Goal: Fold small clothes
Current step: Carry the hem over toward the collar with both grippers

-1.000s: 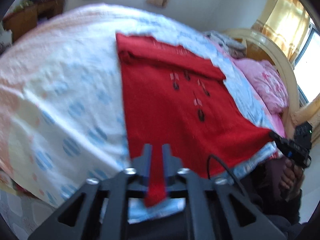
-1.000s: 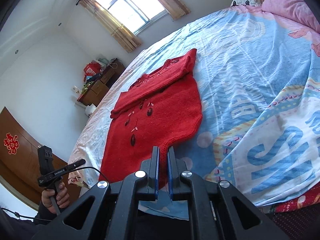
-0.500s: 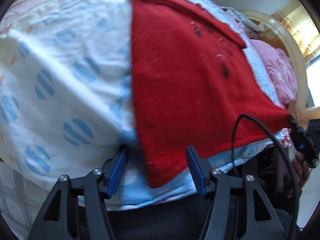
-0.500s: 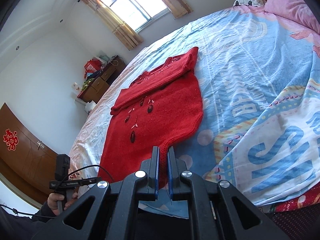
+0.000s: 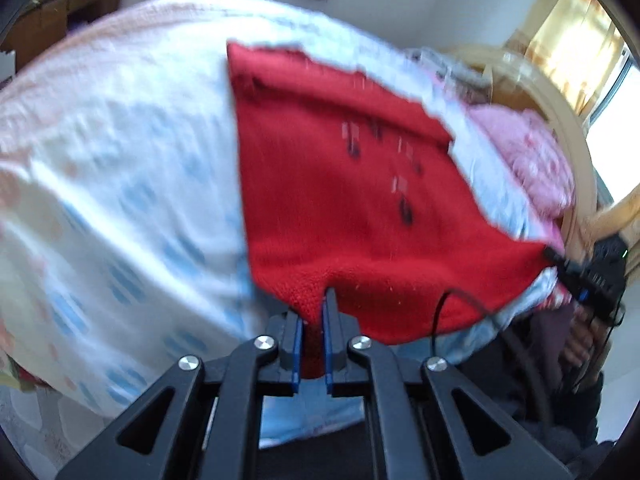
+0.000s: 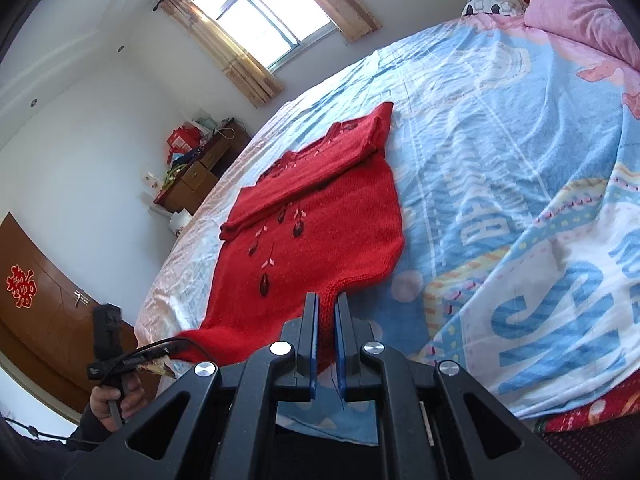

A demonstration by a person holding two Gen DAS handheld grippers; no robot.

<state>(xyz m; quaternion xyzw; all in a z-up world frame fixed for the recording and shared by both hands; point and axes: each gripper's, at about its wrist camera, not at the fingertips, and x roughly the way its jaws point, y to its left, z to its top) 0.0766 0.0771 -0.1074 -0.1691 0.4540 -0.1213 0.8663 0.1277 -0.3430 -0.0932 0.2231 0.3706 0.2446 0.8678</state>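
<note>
Mostly blurring across the left wrist view, smearing the dark motifs on the red sweater [image 5: 344,200] and the dots of the bedspread [image 5: 120,184] beyond reading; hiding the near hem corners between blue pads, cutting the far pillows off at the frame edge. Lying spread flat on the bed, sweater with its top part folded down over the chest, reaching from mid-bed to the near edge, its hem lifting slightly at both near corners. Pinching the left hem corner with the left gripper [image 5: 313,320], jaws closed tight on a narrow fold of knit, pointing steeply down at the bed. Pinching the right hem corner with the right gripper [image 6: 327,320], jaws likewise clamped on the ribbed edge, angling down more gently. Showing each tool small in the other's view: the left one [image 6: 132,360] gripped by a hand [image 6: 114,400] low at the left, a cable looping from it; the right one [image 5: 588,280] at the far right edge, its hand partly hidden in shadow below. Crowding the background with a wooden dresser [image 6: 200,172], too small to make out what is on top
</note>
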